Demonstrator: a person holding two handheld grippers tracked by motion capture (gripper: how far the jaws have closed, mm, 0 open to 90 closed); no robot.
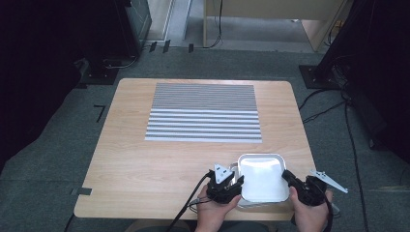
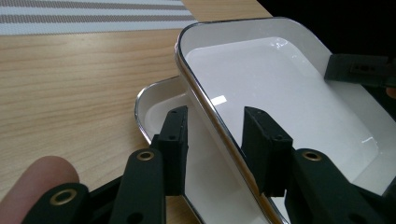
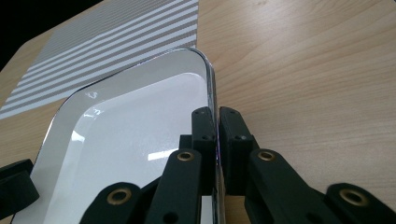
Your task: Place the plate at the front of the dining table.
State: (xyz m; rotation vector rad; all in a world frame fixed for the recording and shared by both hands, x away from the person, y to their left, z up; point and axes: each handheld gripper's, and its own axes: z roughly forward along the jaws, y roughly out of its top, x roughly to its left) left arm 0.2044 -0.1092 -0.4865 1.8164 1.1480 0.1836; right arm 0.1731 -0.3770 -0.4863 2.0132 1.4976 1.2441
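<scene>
A white enamel tray (image 1: 261, 178) with a shiny rim sits tilted on top of a second, similar tray (image 2: 156, 105) near the table's front edge. My right gripper (image 3: 216, 115) is shut on the upper tray's right rim (image 3: 211, 79), seen from above as the right gripper (image 1: 285, 174). At the tray's left side, my left gripper (image 2: 217, 119) is open, one jaw on each side of the upper tray's rim (image 2: 205, 100) without pinching it. From above the left gripper (image 1: 238, 181) sits at the tray's left edge. The lower tray (image 1: 233, 169) peeks out at the left.
A grey-and-white striped placemat (image 1: 205, 113) lies across the far middle of the wooden table (image 1: 145, 164). Cables trail off the table's front edge. Dark equipment and cables (image 1: 338, 106) stand on the floor around the table.
</scene>
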